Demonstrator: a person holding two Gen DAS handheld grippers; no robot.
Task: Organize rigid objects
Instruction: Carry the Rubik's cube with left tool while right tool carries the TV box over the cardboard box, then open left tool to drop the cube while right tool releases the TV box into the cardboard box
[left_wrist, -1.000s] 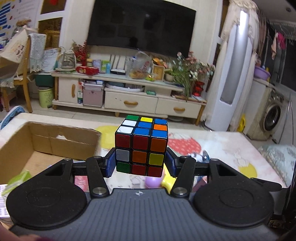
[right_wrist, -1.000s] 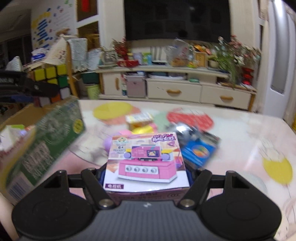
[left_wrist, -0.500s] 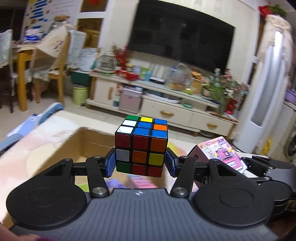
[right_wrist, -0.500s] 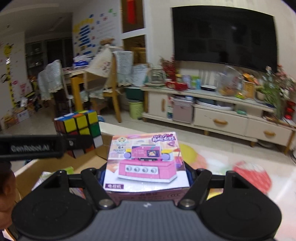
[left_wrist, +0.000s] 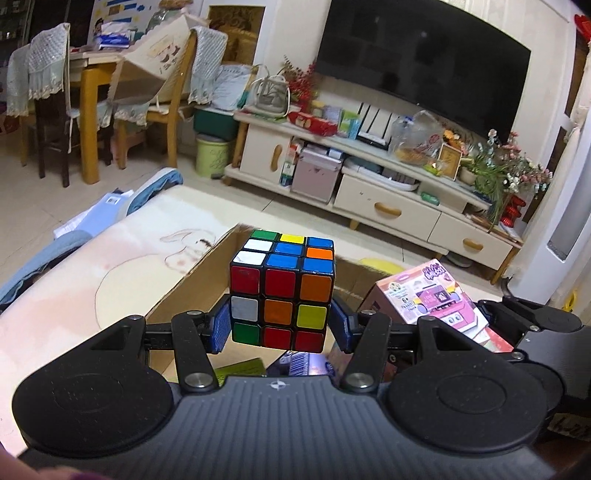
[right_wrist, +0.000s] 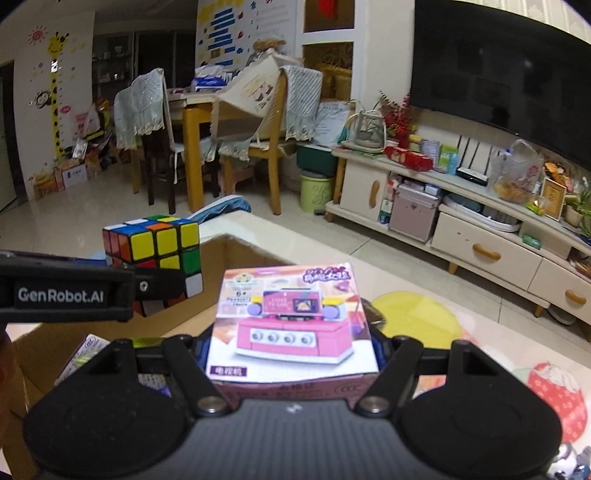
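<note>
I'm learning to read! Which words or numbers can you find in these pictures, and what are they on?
"GenRobot.AI": white letters on the black left tongs, which grip the colourful puzzle cube.
"6+": small mark on the pink cardboard toy box.
"电视机": label at the bottom of that pink cardboard toy box, held in the right tongs.
The box's pink title, the blue wall poster and the items in the brown cardboard carton: too blurred.

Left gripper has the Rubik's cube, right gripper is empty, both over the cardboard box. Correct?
Not quite: the right gripper is not empty. The right wrist view shows it shut on the pink toy box. The rest holds: the left gripper grips the Rubik's cube, both above the cardboard box.
</note>
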